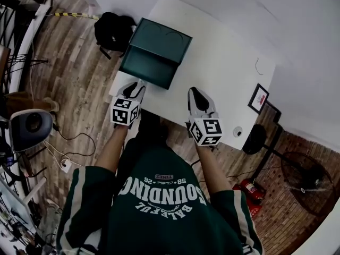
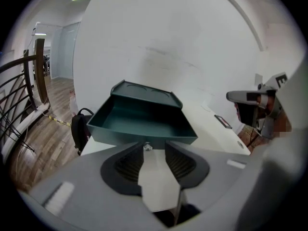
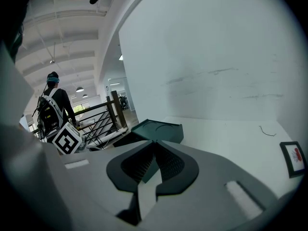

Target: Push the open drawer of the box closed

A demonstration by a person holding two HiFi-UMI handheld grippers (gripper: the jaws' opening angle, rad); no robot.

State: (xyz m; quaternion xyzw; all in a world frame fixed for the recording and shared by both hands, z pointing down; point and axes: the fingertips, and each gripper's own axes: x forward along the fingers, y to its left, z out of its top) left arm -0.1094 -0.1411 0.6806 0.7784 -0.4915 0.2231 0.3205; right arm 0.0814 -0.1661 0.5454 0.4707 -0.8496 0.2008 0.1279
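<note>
A dark teal box (image 1: 162, 40) stands on the white table (image 1: 228, 62), its drawer (image 1: 147, 68) pulled out toward me. In the left gripper view the drawer (image 2: 144, 121) is empty, and a small silver knob (image 2: 147, 147) shows on its front wall. My left gripper (image 1: 139, 85) is open just before that front wall, and the knob lies between the tips of the left gripper (image 2: 154, 150). My right gripper (image 1: 194, 93) hovers over the table's near edge to the right of the drawer. The right gripper (image 3: 154, 143) is shut with nothing in it, and the box (image 3: 161, 129) lies beyond its tips.
A black backpack (image 1: 112, 32) lies on the wooden floor left of the table. A framed picture (image 1: 258, 98) leans at the right, with a floor fan (image 1: 305, 177) farther right. A stair railing (image 2: 19, 95) runs at the left. A person with a backpack (image 3: 53, 105) stands far off.
</note>
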